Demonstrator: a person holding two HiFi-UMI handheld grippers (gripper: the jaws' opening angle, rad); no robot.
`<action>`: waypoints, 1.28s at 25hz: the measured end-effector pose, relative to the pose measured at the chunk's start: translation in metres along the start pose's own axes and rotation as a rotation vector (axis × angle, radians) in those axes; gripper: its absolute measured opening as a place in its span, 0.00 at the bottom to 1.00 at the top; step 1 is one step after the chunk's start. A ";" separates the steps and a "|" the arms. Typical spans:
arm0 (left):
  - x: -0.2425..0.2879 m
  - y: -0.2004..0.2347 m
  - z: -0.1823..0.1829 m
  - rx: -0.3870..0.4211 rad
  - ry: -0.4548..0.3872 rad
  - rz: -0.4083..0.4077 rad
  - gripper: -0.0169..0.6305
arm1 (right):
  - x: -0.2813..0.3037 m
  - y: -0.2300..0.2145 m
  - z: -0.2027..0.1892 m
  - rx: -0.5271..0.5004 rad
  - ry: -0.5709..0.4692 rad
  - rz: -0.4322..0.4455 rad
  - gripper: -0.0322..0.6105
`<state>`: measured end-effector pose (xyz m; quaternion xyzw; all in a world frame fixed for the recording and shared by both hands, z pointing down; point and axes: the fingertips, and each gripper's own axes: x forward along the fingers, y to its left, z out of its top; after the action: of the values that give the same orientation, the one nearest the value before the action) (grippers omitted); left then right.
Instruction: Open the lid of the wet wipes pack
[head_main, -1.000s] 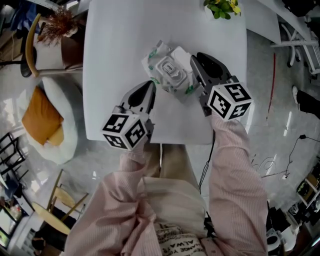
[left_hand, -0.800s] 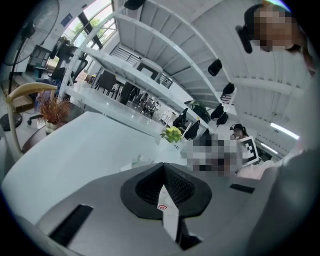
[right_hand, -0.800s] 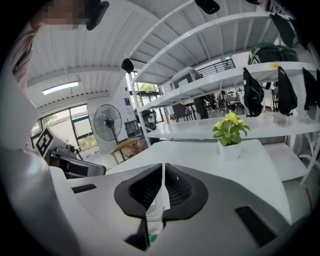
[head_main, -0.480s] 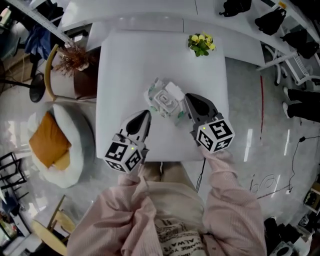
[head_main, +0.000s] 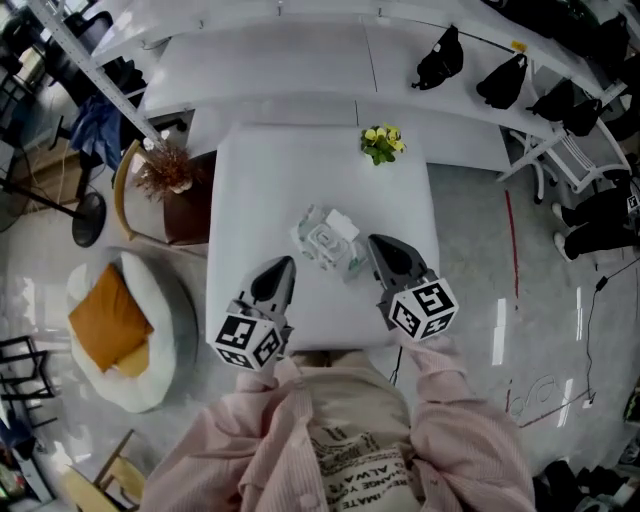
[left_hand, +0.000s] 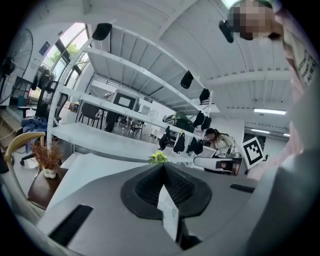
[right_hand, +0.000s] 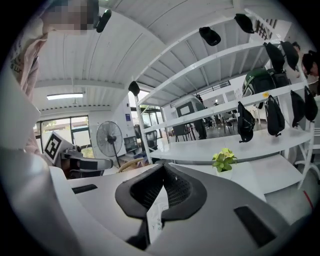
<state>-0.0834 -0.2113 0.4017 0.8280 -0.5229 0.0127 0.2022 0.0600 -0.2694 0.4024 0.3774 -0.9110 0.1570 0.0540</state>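
Note:
The wet wipes pack (head_main: 326, 243) lies in the middle of the white table (head_main: 260, 180). Its white lid flap (head_main: 342, 224) looks folded back at the far right end. Both grippers hang above the table's near edge, apart from the pack. The left gripper (head_main: 283, 263) is to the pack's near left and the right gripper (head_main: 375, 243) is just to its near right. The jaws of each meet at the tips with nothing held. In the left gripper view (left_hand: 162, 167) and the right gripper view (right_hand: 164, 167) the pack is hidden below the shut jaws.
A small potted yellow-green plant (head_main: 380, 143) stands at the table's far edge. Left of the table are a dark side table with dried stems (head_main: 165, 172) and a white pouf with an orange cushion (head_main: 108, 322). White shelves with black bags (head_main: 440, 58) run behind.
Both grippers have risen and drawn back from the pack toward the person. The pack stays on the table. The head view now takes in much more of the room.

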 end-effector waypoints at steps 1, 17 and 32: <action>-0.003 -0.001 0.003 0.008 -0.005 0.004 0.03 | -0.004 0.000 0.004 0.002 -0.012 -0.006 0.05; -0.033 -0.008 0.046 0.099 -0.090 0.089 0.03 | -0.045 0.004 0.059 -0.025 -0.151 -0.031 0.05; -0.039 -0.006 0.058 0.109 -0.115 0.116 0.03 | -0.050 0.004 0.069 -0.038 -0.174 -0.047 0.05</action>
<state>-0.1068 -0.1959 0.3372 0.8055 -0.5792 0.0050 0.1252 0.0945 -0.2559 0.3259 0.4098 -0.9060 0.1047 -0.0146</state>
